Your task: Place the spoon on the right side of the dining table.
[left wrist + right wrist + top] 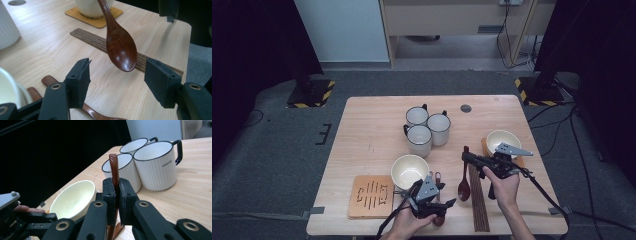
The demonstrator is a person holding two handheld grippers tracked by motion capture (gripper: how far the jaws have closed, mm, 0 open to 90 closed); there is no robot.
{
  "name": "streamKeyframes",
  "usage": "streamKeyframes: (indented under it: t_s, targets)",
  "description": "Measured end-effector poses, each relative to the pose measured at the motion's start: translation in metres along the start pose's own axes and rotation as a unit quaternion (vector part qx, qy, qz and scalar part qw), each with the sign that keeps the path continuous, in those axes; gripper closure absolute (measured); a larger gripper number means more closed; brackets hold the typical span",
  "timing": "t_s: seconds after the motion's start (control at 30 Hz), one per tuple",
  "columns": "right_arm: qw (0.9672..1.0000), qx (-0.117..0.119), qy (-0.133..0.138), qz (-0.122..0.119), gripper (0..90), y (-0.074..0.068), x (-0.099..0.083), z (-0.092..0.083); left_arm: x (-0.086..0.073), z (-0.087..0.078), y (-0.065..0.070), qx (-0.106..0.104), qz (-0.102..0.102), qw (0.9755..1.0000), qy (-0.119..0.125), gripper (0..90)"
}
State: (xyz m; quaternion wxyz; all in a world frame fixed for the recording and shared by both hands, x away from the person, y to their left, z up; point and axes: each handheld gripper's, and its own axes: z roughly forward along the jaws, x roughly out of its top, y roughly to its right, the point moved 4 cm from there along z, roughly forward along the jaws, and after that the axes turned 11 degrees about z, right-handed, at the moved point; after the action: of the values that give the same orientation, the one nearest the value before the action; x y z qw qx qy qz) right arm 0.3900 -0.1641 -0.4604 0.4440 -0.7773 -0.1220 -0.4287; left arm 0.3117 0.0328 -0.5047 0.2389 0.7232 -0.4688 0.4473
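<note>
Two grippers work the near edge – the left gripper (432,200) spread with nothing between its pads, the right gripper (117,195) pinching a dark wooden spoon (121,47) by its handle above the chopsticks (478,200); two bowls, then three mugs (427,127) farther back

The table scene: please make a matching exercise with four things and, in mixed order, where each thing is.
Things:
1. wooden spoon
2. chopsticks
3. three mugs
4. wooden trivet

Places:
A. far middle of the table, grouped together
B. near left edge, beside a cream bowl
C. clamped by its handle in the right gripper
D. lying flat on the table, near the right hand

Pairs: 1-C, 2-D, 3-A, 4-B
</note>
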Motion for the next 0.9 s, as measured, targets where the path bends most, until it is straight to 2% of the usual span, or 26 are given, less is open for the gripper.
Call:
streamKeyframes:
  t_s: [0.5, 0.9]
  targets:
    - [0.9998, -0.004, 0.021, -0.002, 85.2, 0.001, 0.011, -0.004, 0.009, -0.020, -0.017, 0.027, -0.020, 0.9991, 0.026, 34.4]
    - [0.9990, -0.009, 0.043, -0.002, 85.2, 0.004, 0.023, -0.008, 0.014, -0.036, -0.033, 0.052, -0.035, 0.9972, 0.040, 31.6]
